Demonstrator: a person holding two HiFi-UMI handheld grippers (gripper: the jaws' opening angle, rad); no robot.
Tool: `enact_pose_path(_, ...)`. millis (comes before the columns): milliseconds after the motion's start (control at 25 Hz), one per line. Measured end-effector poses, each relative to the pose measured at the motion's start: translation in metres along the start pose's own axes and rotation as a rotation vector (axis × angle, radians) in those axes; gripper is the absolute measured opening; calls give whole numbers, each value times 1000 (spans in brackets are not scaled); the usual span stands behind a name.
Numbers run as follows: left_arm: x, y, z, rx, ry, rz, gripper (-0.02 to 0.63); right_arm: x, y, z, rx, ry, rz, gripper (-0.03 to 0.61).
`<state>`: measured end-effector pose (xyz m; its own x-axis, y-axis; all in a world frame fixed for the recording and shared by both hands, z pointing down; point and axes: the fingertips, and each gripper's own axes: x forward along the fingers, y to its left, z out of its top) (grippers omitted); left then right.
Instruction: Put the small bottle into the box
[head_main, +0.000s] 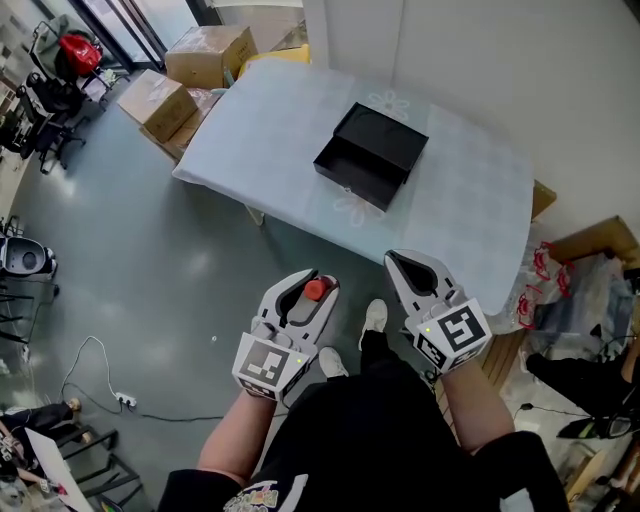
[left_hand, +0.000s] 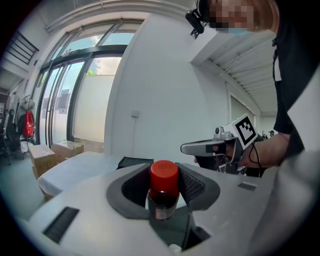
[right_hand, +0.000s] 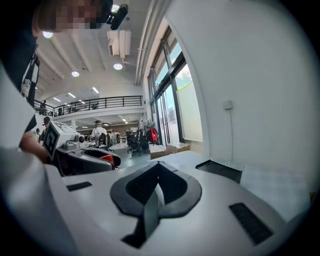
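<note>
Closest in: both grippers held low in front of the body, above the grey floor (head_main: 150, 250), short of the table. Left gripper (head_main: 309, 283): fingers clamped on the small bottle (left_hand: 162, 196). Dark glass, red cap (head_main: 315, 289) on top, roughly upright between the pads. Right gripper (head_main: 398, 262): fingers pressed together, nothing between them. Sits just beside the left one at about the same height, not touching it. White shoes (head_main: 372, 318) on the floor below, between the two grippers.

Further out: table (head_main: 470, 200) under a pale patterned cover, running diagonally across the head view. Black box (head_main: 368, 155) near the middle of it, top open, dark inside, lying flat on the cover. Well apart from the bottle, with floor and the table edge in between.

Beyond the table's far left end: cardboard boxes (head_main: 208, 55) stacked on the floor. Farthest left: dark office chairs (head_main: 45, 110), detail too small to tell.
</note>
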<state>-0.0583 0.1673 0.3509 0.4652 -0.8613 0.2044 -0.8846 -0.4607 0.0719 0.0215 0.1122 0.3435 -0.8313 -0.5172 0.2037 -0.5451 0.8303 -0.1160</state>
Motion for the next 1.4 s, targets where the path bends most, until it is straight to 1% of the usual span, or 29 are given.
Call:
enact_pose_path(640,90,32,2,-34,34,42,155,46,-90,1,13,34,44,9)
enact_pose_path(760,107,39,4,-25,25,52,155,55,-106,3,15,37,54,9)
enact_pose_path(1120,147,58,8,-31,35,93,155,77,-141,5,24,44,92,9)
enact_pose_path(1400,178,67,12,-26,37,132,155,82,-166,4,34,47,120,9)
